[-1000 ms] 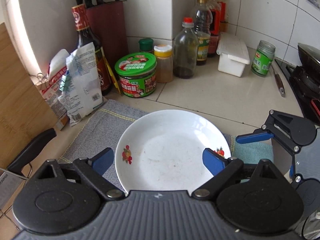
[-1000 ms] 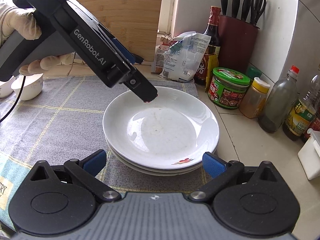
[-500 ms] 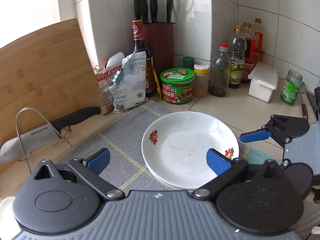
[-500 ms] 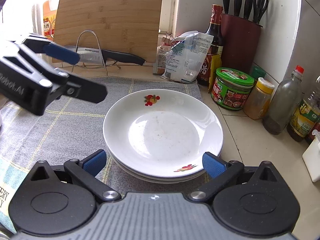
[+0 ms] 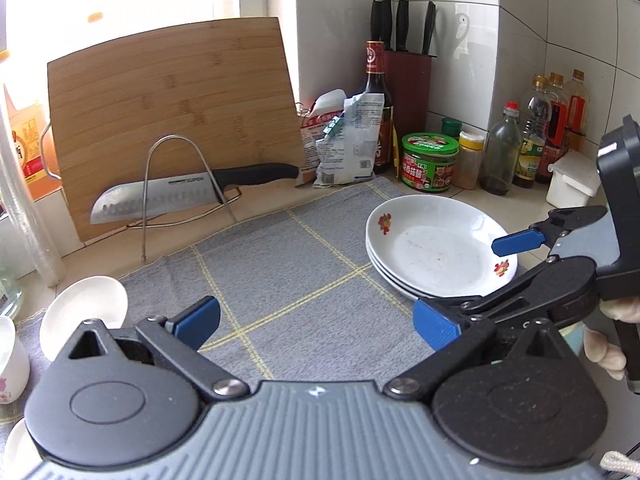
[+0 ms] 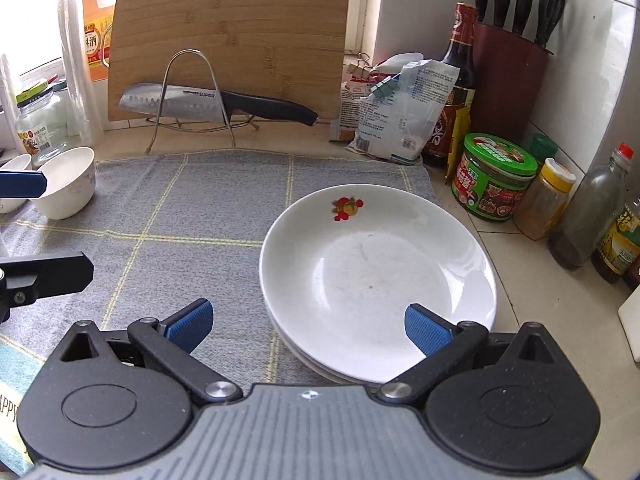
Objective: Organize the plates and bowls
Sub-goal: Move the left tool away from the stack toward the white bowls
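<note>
Left tongs (image 5: 316, 322) gape apart over the grey checked cloth (image 5: 288, 264), holding nothing. Right tongs (image 6: 308, 322) also spread wide and empty. The stack of white floral plates (image 6: 376, 276) sits on the cloth at three o'clock; a small white bowl (image 6: 66, 182) at nine.

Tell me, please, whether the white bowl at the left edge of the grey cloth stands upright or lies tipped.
Tipped. The white bowl leans on its side on the grey cloth, its mouth facing sideways instead of up.

The stack of plates (image 6: 376, 280) sits on the cloth (image 6: 192, 216), at its right side. Bowls (image 6: 66, 182) sit at its left. The knife (image 6: 216, 106) rests behind the cloth.
</note>
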Demonstrator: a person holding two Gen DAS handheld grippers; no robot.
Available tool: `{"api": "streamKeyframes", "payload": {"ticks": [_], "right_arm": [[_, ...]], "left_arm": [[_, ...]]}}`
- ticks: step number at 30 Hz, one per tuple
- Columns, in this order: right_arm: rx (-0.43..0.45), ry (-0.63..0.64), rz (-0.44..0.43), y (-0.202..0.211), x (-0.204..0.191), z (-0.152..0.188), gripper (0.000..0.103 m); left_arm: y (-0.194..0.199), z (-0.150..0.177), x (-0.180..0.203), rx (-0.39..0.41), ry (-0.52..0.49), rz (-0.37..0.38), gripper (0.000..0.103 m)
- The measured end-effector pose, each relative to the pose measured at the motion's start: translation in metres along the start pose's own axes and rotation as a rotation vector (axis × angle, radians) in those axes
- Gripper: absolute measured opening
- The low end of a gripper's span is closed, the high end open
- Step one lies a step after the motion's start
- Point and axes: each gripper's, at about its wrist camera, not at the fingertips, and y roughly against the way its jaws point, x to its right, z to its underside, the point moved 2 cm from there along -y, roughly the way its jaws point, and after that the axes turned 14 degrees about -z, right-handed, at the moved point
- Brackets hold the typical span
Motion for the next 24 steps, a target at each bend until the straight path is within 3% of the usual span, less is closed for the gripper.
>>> {"api": "streamKeyframes", "payload": {"ticks": [13,24], "right_arm": [[-0.056,0.048,0.01,-0.016,-0.122,-0.002,0.103],[-0.053,0.108,-0.034,-0.034,-0.213,-0.007,0.103]], "left_arm": [[0.059,0.049,-0.102,0.021,0.025,-0.02,0.102],[0.075,0.112,-0.185,-0.061,0.063,-0.072,0.102]]}}
